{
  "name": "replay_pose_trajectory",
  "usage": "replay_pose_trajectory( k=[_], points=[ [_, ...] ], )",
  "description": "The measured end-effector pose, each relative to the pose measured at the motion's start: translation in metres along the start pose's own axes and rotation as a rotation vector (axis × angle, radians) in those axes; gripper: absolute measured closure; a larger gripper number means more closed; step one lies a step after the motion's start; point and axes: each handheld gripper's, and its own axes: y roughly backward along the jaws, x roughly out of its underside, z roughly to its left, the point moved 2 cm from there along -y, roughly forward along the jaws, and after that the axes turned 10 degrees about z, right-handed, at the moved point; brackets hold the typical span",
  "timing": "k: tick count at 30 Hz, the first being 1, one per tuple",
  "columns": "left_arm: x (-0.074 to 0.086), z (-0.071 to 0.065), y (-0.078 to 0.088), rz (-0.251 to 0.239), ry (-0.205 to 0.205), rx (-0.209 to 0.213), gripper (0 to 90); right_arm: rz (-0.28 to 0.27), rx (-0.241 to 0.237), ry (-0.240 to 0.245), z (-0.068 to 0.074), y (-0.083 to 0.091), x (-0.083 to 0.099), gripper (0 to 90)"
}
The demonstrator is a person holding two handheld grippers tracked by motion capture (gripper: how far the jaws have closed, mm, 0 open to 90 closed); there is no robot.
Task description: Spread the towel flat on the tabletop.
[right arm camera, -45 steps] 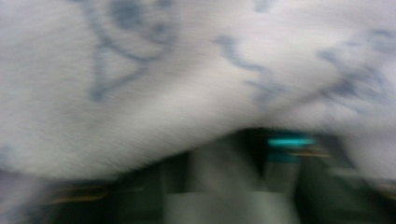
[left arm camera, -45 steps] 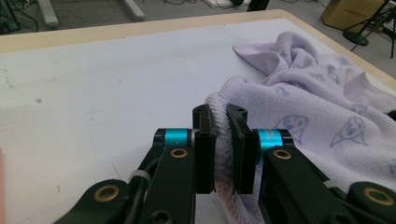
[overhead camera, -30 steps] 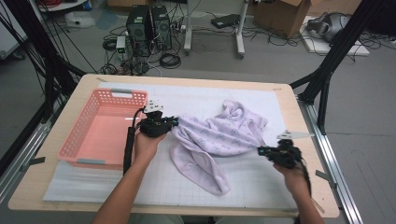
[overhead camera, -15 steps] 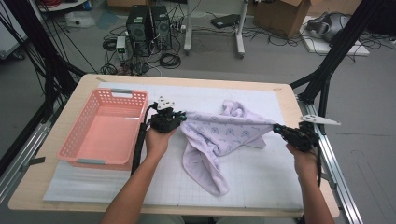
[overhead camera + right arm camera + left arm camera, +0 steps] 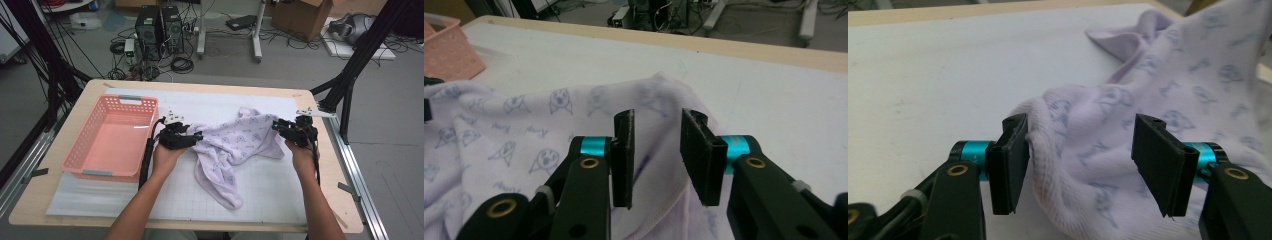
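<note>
Lilac cloth [image 5: 235, 150] spread on the white mat [image 5: 270, 192], roughly mid-table, right of the pink basket [image 5: 112, 142]. Printed with small grey figures; ribbed hem visible in both gripper views. Long axis across the table, from left gripper [image 5: 192, 137] to right gripper [image 5: 280, 126], with one tail drooping toward the near edge. Upper part apparently stretched between the two tools; lower tail lying slack on the mat.

Left end of cloth right at the left gripper, right end right at the right gripper, so each hand equally near its own corner. Basket just beyond the left hand [image 5: 167, 152], well apart from the right.

Left gripper [image 5: 1078, 160]: jaws wide apart, bunched hem sitting between them and pressed against the one jaw at the view's left, clear of the other. No clamp on the fabric.

Right gripper [image 5: 656, 155]: jaws parted by a narrower gap, hem passing under and between them, neither pad visibly biting. Also no hold, judging by the daylight between jaws.

Likely a release after laying out, or a pause before a fresh pinch; hard to say which. For a move to the basket, the left side the shorter way.
</note>
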Motion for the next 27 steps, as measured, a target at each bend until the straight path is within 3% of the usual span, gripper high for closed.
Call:
replay_pose_trajectory(
  k=[2, 4, 8, 15, 18, 21, 23, 25, 27],
  points=[
    [0.003, -0.006, 0.009, -0.022, -0.022, 0.013, 36.3, -0.003, 0.015, 0.008, 0.001, 0.011, 0.005, 58.0],
    [0.007, -0.01, 0.016, -0.04, -0.032, 0.011, 37.6, -0.052, 0.019, 0.01, 0.002, 0.023, 0.012, 57.4],
    [0.022, -0.021, 0.023, -0.023, -0.039, 0.077, 38.2, -0.069, 0.021, 0.004, 0.001, 0.04, 0.029, 58.7],
    [0.051, -0.059, 0.013, 0.064, -0.067, 0.213, 43.5, -0.01, -0.028, 0.0, 0.01, 0.038, 0.082, 59.7],
    [0.058, -0.074, 0.005, 0.105, -0.089, 0.222, 40.8, 0.021, -0.041, 0.008, 0.016, 0.036, 0.101, 58.6],
    [0.064, -0.085, -0.005, 0.143, -0.107, 0.201, 37.7, 0.039, -0.022, 0.028, 0.022, 0.039, 0.11, 58.2],
    [0.068, -0.092, -0.012, 0.166, -0.136, 0.159, 38.2, 0.047, -0.017, 0.044, 0.025, 0.04, 0.115, 58.0],
    [0.07, -0.097, -0.013, 0.157, -0.172, 0.089, 42.1, 0.053, -0.009, 0.054, 0.027, 0.041, 0.119, 58.0],
    [0.071, -0.099, -0.012, 0.158, -0.186, 0.043, 51.8, 0.053, -0.02, 0.034, 0.025, 0.041, 0.122, 57.8]
  ],
)
